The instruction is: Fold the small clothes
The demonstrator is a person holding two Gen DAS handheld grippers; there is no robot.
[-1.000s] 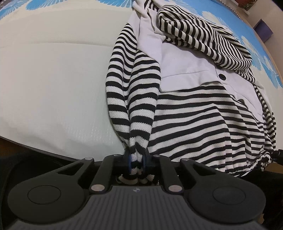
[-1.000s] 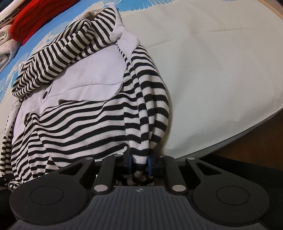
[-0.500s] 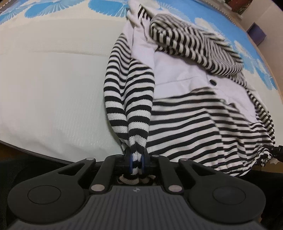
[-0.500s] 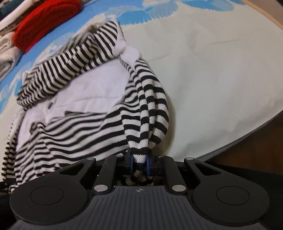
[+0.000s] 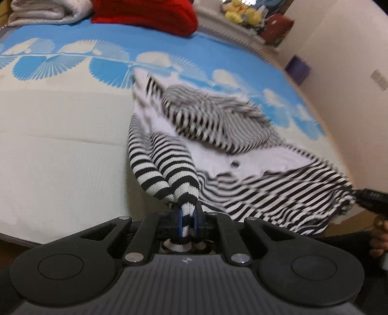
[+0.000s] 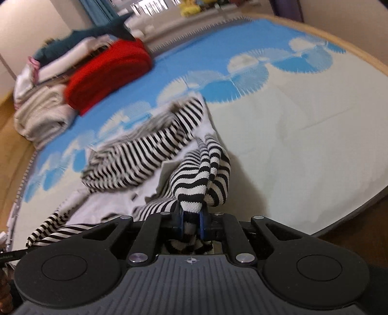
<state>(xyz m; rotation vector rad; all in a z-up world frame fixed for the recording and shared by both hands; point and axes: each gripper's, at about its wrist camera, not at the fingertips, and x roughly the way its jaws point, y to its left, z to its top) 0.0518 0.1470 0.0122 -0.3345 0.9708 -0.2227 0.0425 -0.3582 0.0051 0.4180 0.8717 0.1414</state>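
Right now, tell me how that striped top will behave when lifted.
Likely floppy: the striped top bunches into folds where the left gripper and right gripper pinch it. Probably light, since it sags between them. The knit looks grippy, unlikely to slip.

2 wrist fisheyes, low and close over bed (image 5: 60,157), facing forward, both sharing striped garment (image 5: 218,126) (image 6: 145,155)

Whole scene is sitting on a bed with a blue-and-cream fan-print sheet (image 5: 72,145). Folded stuff is piling up at the far end: a red knit (image 6: 106,72), a cream blanket (image 6: 41,116), something teal (image 6: 84,34). Yellow plush toys (image 5: 240,14) are lining a ledge, cream walls (image 5: 351,55) are closing it in, wood floor (image 6: 9,135) is showing alongside.
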